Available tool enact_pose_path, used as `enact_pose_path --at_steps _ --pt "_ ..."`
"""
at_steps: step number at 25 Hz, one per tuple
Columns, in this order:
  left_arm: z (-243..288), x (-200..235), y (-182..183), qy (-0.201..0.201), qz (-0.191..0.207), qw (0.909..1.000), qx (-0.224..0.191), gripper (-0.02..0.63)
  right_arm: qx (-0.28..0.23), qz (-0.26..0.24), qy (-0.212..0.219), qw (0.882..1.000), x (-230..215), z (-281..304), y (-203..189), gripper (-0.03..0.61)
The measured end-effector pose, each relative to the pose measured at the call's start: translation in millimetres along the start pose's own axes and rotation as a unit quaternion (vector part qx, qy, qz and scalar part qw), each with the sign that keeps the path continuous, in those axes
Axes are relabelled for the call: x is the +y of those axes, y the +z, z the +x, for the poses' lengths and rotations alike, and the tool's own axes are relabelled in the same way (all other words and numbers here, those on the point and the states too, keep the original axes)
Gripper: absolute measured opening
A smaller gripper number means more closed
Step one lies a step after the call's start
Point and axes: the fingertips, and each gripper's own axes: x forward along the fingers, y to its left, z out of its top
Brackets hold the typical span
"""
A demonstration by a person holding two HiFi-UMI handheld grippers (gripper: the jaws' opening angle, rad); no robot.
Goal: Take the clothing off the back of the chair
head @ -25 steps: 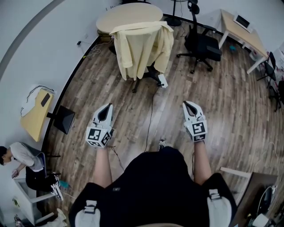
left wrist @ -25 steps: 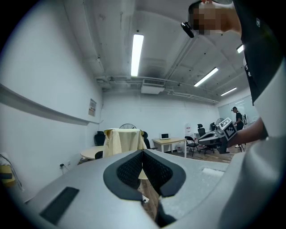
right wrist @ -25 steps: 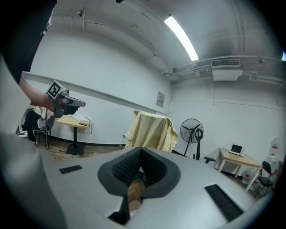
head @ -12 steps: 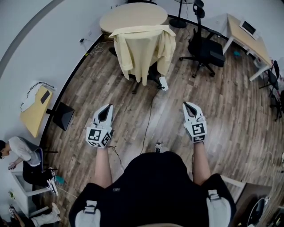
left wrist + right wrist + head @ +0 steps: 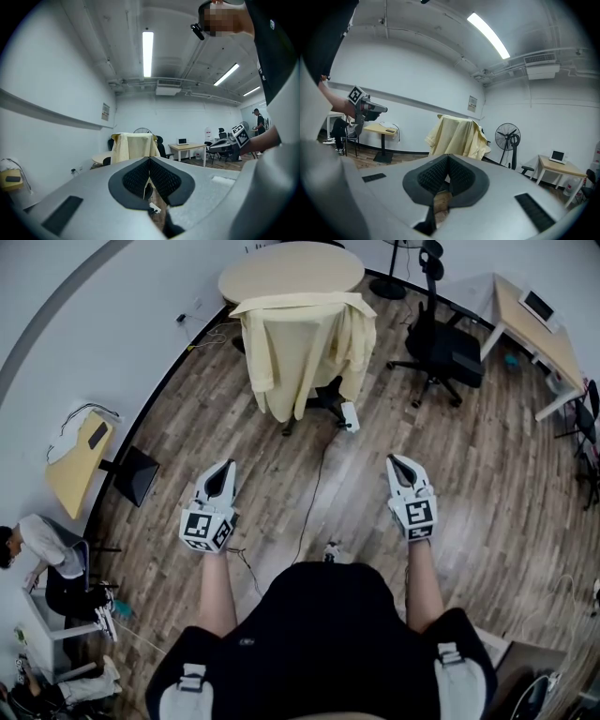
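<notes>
One garment (image 5: 300, 348), two grippers (image 5: 222, 468) (image 5: 398, 460), perhaps three tables (image 5: 291, 268) (image 5: 530, 329) (image 5: 77, 470)

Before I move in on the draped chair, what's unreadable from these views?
- Chair back and seat: every view, covered by the yellow garment; only the chair base shows.
- Garment's far side: hidden in every view.
- Garment's lower edge: partly behind the left gripper and right gripper in their own views.
- White object on the floor by the base: head view, too small to identify.
</notes>
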Motion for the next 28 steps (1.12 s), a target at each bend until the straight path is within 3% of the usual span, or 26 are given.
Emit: enact_pose_path --at_steps 11,28 --pt "5.2 -21.6 -9.2 0.014 -0.004 0.9999 0.007 0.002 -0.016 0.001 0.012 1.000 -22.9 -1.7 -9.9 -0.006" --pt "48.7 -20.6 -9.2 0.005 -0.007 0.9999 0.007 0.002 0.017 0.024 -0.005 1.000 -52.3 7.4 -37.1 -0.006"
